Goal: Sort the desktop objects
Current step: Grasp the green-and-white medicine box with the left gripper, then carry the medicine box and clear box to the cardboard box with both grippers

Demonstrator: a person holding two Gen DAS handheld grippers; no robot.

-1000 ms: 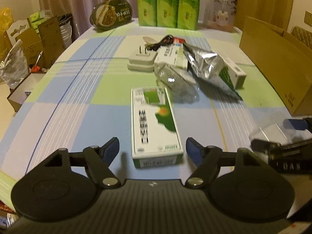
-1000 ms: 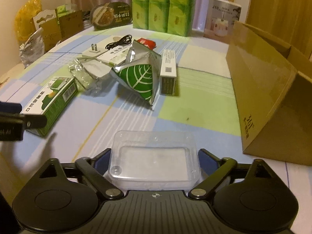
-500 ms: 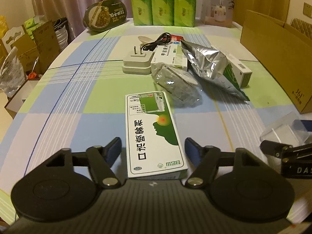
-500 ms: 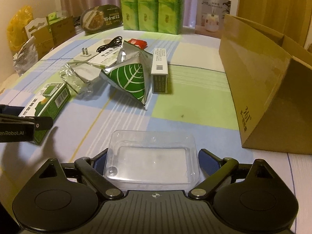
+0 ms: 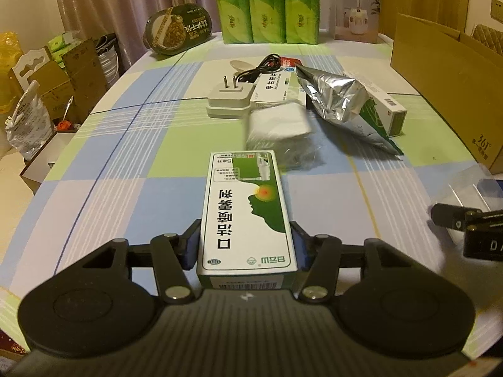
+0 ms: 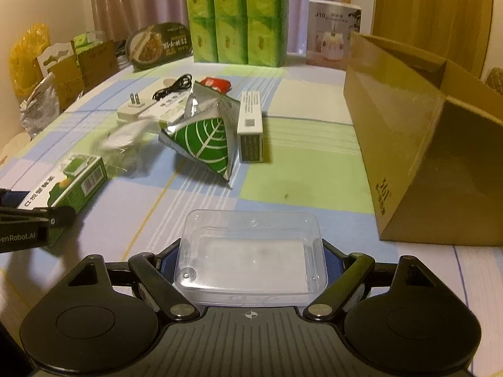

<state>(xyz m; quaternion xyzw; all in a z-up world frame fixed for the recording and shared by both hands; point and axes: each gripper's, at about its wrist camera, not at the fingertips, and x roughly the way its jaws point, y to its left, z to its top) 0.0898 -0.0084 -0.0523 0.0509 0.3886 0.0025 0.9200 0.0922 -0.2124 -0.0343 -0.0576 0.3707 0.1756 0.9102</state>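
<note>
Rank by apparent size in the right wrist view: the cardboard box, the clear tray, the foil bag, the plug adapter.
1. Cardboard box, largest.
2. Clear tray, though it lies in the right gripper, nearest the lens, which inflates it.
3. Foil bag.
4. Plug adapter, smallest and farthest back.

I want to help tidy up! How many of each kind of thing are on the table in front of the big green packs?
Small cardboard boxes: 3
Foil bags: 1
Crinkly clear packets: 1
Plug adapters: 1
Black cables: 1
Clear plastic tubs: 1
Red packets: 1
Total: 9
</note>
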